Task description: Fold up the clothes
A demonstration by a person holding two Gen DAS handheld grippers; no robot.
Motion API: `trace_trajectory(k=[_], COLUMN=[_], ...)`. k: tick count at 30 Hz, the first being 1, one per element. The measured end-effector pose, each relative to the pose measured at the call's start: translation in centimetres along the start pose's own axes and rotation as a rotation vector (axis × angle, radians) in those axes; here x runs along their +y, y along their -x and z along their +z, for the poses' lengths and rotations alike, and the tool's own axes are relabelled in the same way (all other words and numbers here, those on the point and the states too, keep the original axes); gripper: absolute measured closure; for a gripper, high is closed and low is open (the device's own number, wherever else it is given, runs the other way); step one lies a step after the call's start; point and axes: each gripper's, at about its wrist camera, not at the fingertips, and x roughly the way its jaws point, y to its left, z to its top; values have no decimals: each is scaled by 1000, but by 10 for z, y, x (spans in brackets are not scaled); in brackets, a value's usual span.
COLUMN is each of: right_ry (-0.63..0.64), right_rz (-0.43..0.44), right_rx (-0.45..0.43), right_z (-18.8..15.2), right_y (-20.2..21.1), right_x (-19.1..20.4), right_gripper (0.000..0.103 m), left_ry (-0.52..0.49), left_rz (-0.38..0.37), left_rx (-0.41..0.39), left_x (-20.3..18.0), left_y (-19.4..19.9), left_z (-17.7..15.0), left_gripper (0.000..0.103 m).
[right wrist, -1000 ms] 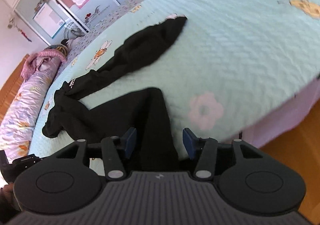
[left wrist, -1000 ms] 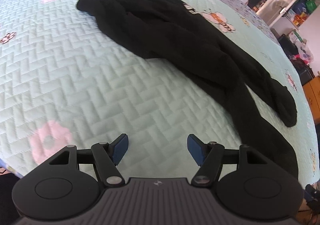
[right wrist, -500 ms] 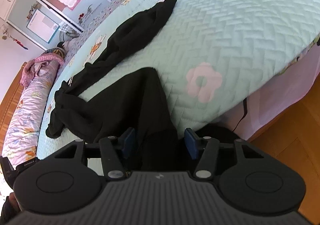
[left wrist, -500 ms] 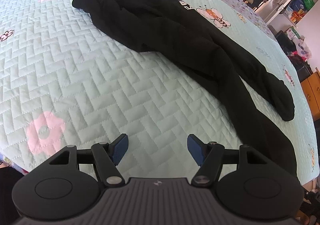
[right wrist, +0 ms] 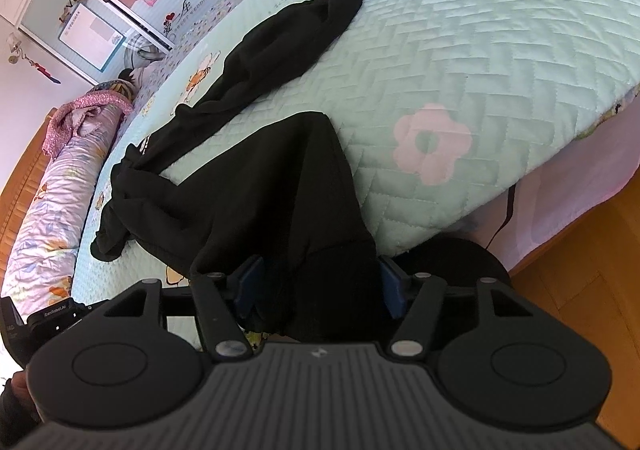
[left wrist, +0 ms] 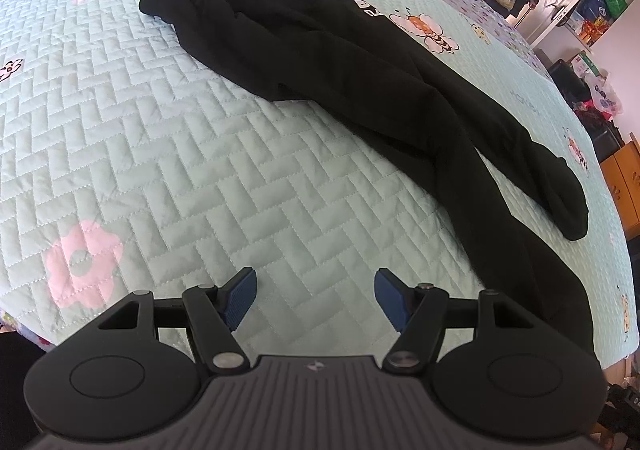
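The black trousers (left wrist: 352, 74) lie stretched across the mint quilted bedspread (left wrist: 152, 154), the waist end bunched far to the left, the two legs running right and toward the near edge of the bed. The left gripper (left wrist: 316, 296) hangs over bare quilt near the bed's edge, its blue pads (left wrist: 239, 298) standing well apart with nothing between them; the trousers lie beyond it and to its right, one leg passing just beside its right finger without touching it. A pink flower print (left wrist: 82, 264) sits to its near left. Over at the right gripper (right wrist: 318, 286), the hem end of one trouser leg (right wrist: 280, 190) drapes over the bed's edge and fills the gap between the fingers. Those jaws are opening, the cloth between them, and whether the pads press on it I cannot tell.
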Motion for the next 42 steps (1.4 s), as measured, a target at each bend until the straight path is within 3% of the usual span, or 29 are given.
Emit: trace_trajectory(k=[19,27,35,42], right_ry=[33,60,170,237], right_rz=[-44,-85,-117,-148], right_rx=[-33,-47,-102,-206], right_z=[-4,-3,1,30], right_y=[-2,0,13,43], right_x=[4,1,23,37], right_gripper=[40,83,87,87], left_ry=[-4,-5,-7,-5], left_rz=[-1,-2,-8,2], left_rx=[5,6,5,9], left_x=[-1,-2,-2,-3], left_y=[-2,-2,2,1], left_z=[-1,-2,-4,-5], left_gripper=[35,35,35,35])
